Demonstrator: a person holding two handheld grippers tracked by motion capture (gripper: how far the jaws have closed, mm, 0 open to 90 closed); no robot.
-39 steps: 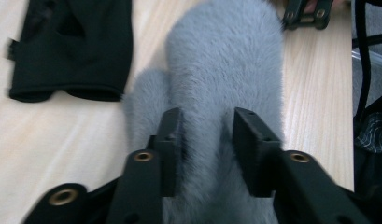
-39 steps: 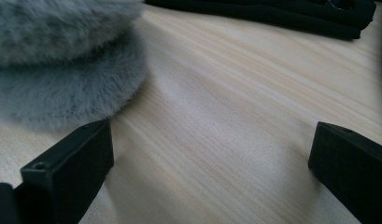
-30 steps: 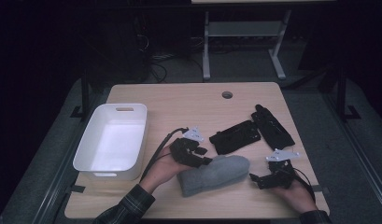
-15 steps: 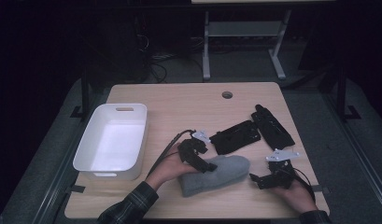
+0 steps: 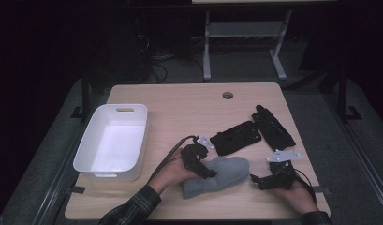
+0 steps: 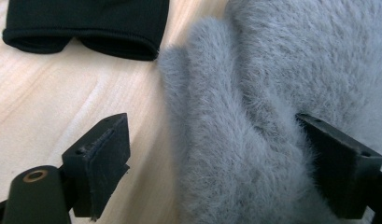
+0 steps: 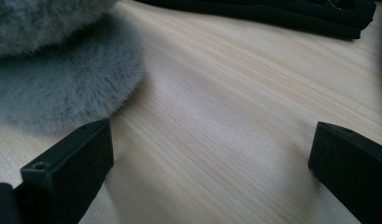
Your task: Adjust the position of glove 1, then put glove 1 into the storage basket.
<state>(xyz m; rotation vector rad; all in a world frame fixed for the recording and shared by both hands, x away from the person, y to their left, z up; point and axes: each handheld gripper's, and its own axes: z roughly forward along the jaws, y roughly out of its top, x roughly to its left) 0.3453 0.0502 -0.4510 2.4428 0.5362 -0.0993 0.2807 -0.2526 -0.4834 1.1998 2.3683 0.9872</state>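
One fuzzy grey mitten (image 5: 217,176) lay near the table's (image 5: 180,101) front edge, beside the white bin (image 5: 112,140), with bare wood behind it. The left gripper (image 6: 216,154) had just been opening, jaws spread astride the mitten's fluffy edge. The right gripper (image 7: 212,158) stood spread over bare wood, just beside the mitten
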